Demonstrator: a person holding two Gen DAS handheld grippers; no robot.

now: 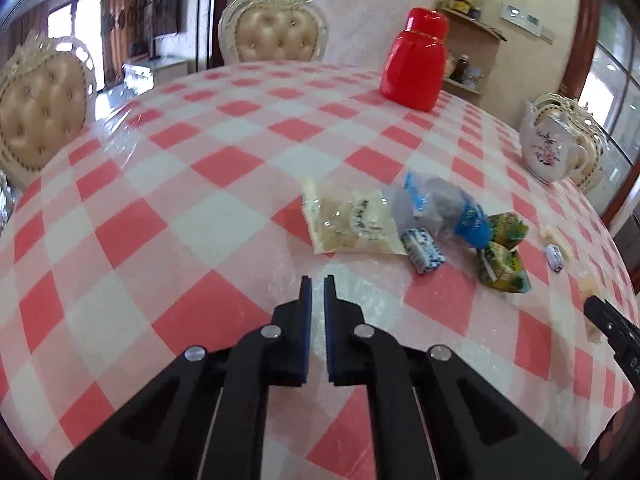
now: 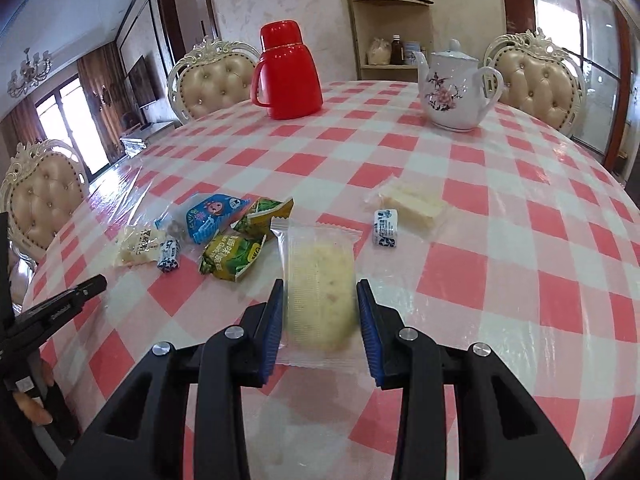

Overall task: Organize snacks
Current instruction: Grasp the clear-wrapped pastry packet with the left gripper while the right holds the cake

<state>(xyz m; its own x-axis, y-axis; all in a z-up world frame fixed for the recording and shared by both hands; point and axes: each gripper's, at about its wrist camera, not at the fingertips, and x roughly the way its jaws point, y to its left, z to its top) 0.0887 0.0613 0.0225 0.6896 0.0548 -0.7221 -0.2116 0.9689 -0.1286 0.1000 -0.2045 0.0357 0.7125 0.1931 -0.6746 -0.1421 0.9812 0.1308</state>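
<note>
A round table [image 2: 520,240] is covered by a glossy, clear-filmed cloth of pink, red and white checks. The right gripper [image 2: 320,312] is closed on a clear, crinkled wrapper with serrated ends, in which a pale oval cake [image 2: 320,288] is sealed; the ribbed blue pads are pressed against its two long sides, and the packet is held just above the cloth. The left gripper [image 1: 318,300] is drawn almost fully together, only a narrow slit being left between its flat blue pads, and nothing is held between them.

The other snacks are gathered in a loose cluster on the cloth: a flat clear bag of beige pieces [image 1: 352,222], a puffy blue pouch [image 1: 444,208], two shiny green and yellow pillow packets [image 1: 506,266], and a small twisted blue and white candy [image 1: 424,252]. Well apart to the right in the right wrist view, a second small blue and white candy [image 2: 386,226] is seen just beside a clear pack of pale rectangular wafers [image 2: 412,204].

Farther back, a smooth red plastic flask [image 2: 288,76] with a handle and a white porcelain teapot [image 2: 452,88] with a floral print are set upright. Tufted cream chairs [image 2: 212,80] with carved frames are ranged around the table.
</note>
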